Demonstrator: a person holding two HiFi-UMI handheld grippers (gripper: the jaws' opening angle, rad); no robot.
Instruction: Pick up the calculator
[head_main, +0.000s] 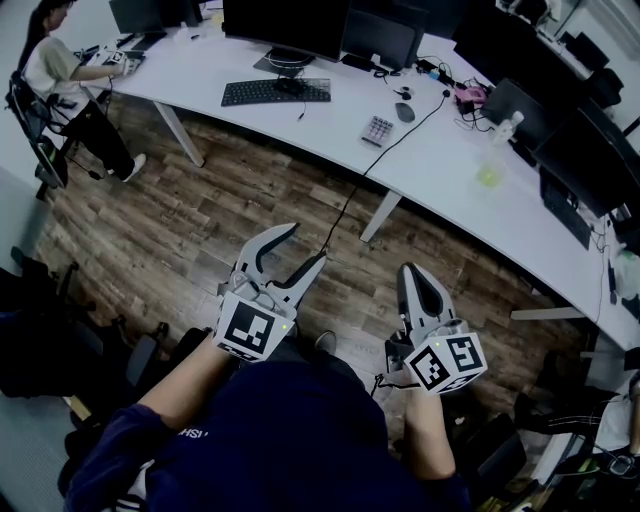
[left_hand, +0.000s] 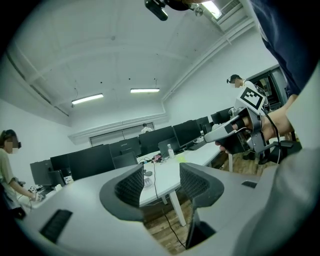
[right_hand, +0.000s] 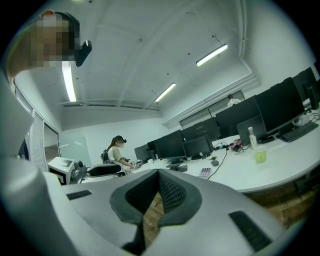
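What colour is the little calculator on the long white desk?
The calculator is light grey with pale keys, clearest in the head view.

An office: long white desk (head_main: 440, 170) with monitors (head_main: 285, 25) and keyboard (head_main: 275, 91).

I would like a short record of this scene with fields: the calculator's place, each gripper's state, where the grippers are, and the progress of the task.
calculator: lies flat on the white desk, near the mouse
left gripper: open, nothing between its jaws
right gripper: shut, empty
grippers' place: both above the wooden floor, apart from the desk
task: calculator not yet picked up
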